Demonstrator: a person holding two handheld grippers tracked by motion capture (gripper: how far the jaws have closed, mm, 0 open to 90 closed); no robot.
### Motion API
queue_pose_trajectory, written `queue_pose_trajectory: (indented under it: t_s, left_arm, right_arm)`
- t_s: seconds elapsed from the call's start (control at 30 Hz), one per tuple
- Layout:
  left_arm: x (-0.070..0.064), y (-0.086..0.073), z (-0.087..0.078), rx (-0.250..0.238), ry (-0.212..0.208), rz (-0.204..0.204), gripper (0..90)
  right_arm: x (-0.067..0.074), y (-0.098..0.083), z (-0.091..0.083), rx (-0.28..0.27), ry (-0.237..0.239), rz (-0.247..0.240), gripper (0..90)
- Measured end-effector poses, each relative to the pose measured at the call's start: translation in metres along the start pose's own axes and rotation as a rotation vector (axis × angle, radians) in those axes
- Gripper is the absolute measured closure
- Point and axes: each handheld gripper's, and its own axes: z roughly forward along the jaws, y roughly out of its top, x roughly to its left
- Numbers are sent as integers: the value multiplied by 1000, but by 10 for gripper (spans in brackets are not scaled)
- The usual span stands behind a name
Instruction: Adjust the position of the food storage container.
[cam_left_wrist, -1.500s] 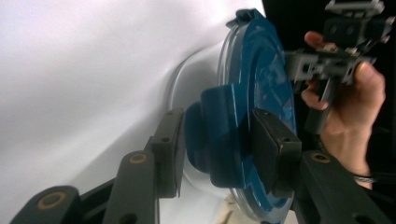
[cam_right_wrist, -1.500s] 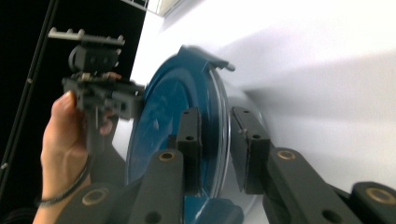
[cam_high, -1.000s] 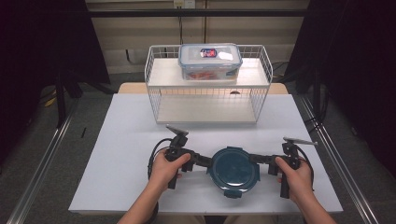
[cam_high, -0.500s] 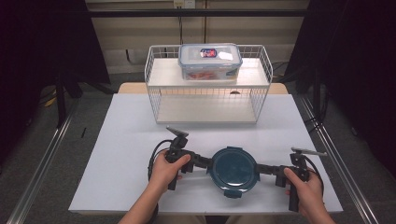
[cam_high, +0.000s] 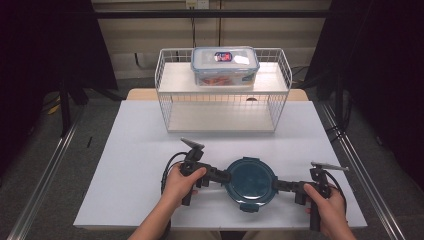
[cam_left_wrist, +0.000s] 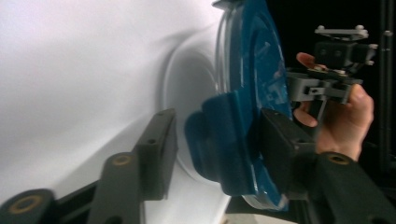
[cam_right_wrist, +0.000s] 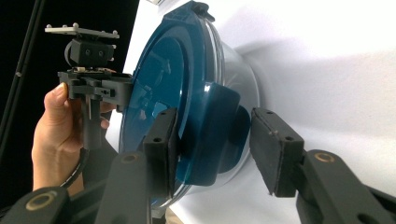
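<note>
On white table, one round teal container, two grippers' fingers spread around its latches.

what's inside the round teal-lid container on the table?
Cannot tell: the teal lid covers the round container from above, and its clear wall shows nothing distinct inside. Both grippers straddle its side latches.

1. White bench; round dark-teal lidded container sits near its front edge.
2. Left gripper reaches the container's left rim, held by the left hand.
3. Right gripper meets the right rim, right hand behind it.
4. White wire rack stands at the far side.
5. Clear lidded box rests on the rack's top shelf, orange contents inside.
</note>
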Motion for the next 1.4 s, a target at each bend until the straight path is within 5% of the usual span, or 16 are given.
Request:
queue_pose_trajectory:
  t_s: [0.17, 0.4, 0.47, 0.57, 0.93, 1.4]
  left_arm:
    - [1, -1, 0, -1, -23, -36, 535]
    - [-2, -2, -3, -8, -24, -67, 558]
    - [-3, -1, -6, -18, -49, -73, 566]
    - [-7, 0, -12, -58, -15, -40, 575]
    - [-31, 12, -43, -178, -6, 12, 576]
    - [-49, 26, -69, -223, 6, 27, 575]
  right_arm:
    - [-1, 0, 2, 2, 9, 28, 530]
    - [-4, -1, 2, 1, 59, 135, 572]
    - [-2, -1, 2, 0, 54, 124, 576]
    - [0, 1, 4, -15, 64, 118, 579]
    - [26, 24, 10, -72, 111, 66, 579]
    - [58, 57, 15, -80, 104, 10, 573]
